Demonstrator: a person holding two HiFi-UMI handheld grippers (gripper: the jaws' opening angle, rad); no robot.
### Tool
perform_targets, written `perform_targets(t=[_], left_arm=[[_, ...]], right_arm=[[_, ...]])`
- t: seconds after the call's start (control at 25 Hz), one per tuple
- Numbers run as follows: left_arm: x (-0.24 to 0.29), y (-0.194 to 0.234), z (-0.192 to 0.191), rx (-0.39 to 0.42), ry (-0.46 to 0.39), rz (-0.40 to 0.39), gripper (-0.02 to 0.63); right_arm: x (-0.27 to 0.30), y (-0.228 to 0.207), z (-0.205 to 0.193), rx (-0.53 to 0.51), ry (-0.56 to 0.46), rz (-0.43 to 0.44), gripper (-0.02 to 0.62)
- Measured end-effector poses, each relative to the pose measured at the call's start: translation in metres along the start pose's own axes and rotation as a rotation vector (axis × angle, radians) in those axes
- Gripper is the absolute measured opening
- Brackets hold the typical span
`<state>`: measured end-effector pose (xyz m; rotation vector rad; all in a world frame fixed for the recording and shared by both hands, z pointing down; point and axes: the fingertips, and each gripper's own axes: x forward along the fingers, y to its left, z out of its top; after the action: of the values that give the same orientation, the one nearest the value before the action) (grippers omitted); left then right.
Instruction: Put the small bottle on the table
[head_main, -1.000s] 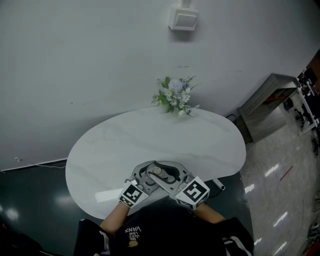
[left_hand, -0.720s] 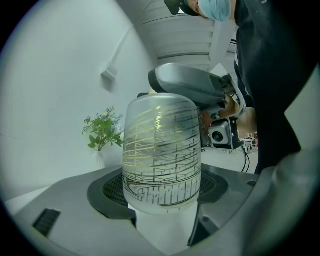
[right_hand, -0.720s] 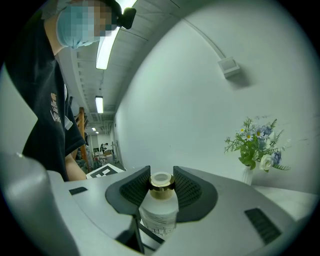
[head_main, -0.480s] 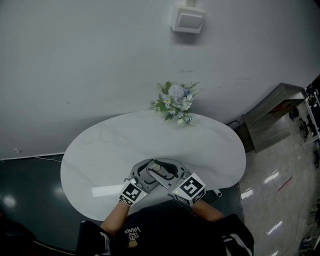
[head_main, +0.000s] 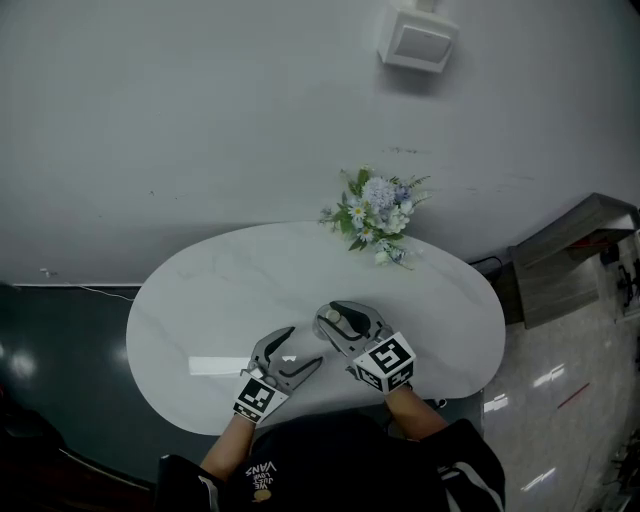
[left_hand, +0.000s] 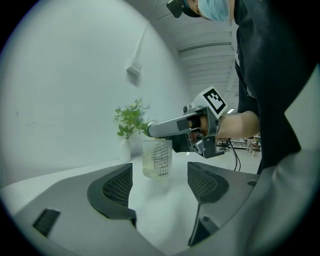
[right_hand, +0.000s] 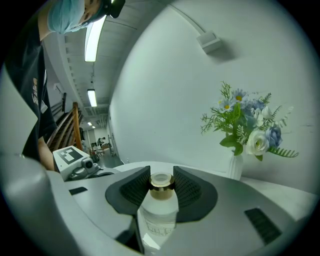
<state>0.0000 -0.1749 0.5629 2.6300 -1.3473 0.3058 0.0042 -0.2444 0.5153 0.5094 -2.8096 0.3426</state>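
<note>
A small clear bottle (right_hand: 159, 212) with a gold neck and printed label is in my right gripper (right_hand: 161, 184), which is shut on the neck. In the left gripper view the bottle (left_hand: 157, 158) hangs upright under the right gripper's fingers (left_hand: 165, 129), its base at or just above the white table (head_main: 220, 290); I cannot tell whether it touches. In the head view the right gripper (head_main: 345, 325) and bottle (head_main: 343, 321) are over the table's front middle. My left gripper (head_main: 290, 358) is open and holds nothing, a short way left of the bottle; its pads (left_hand: 114, 187) frame the bottle from a distance.
A white vase of blue and white flowers (head_main: 378, 212) stands at the table's back edge by the wall, also visible as the flower vase (right_hand: 234, 167). A white wall box (head_main: 420, 40) hangs above. Dark floor lies left of the table and a grey cabinet (head_main: 570, 255) stands at the right.
The grippers were together on the bottle at the table's front edge. Now the left gripper has let go and drawn back left, while the right has carried the bottle further onto the table.
</note>
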Motion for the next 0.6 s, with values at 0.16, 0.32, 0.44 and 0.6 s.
perform_targets(t=[0.16, 0.32, 0.44, 0.6], left_arm=[[-0.008, 0.011, 0.002, -0.026, -0.015, 0.065, 0.362], [-0.014, 0.018, 0.006, -0.024, -0.027, 0.123, 0.298], [-0.017, 0.023, 0.010, -0.012, -0.044, 0.158, 0.238], [-0.020, 0.028, 0.008, 0.003, -0.043, 0.202, 0.174]], right_arm=[[0.018, -0.023, -0.006, -0.001, 0.005, -0.009, 0.161], [0.037, -0.043, -0.012, -0.005, 0.009, -0.019, 0.161], [0.051, -0.058, -0.016, 0.004, 0.010, -0.025, 0.161], [0.068, -0.074, -0.021, -0.005, 0.010, -0.041, 0.161]])
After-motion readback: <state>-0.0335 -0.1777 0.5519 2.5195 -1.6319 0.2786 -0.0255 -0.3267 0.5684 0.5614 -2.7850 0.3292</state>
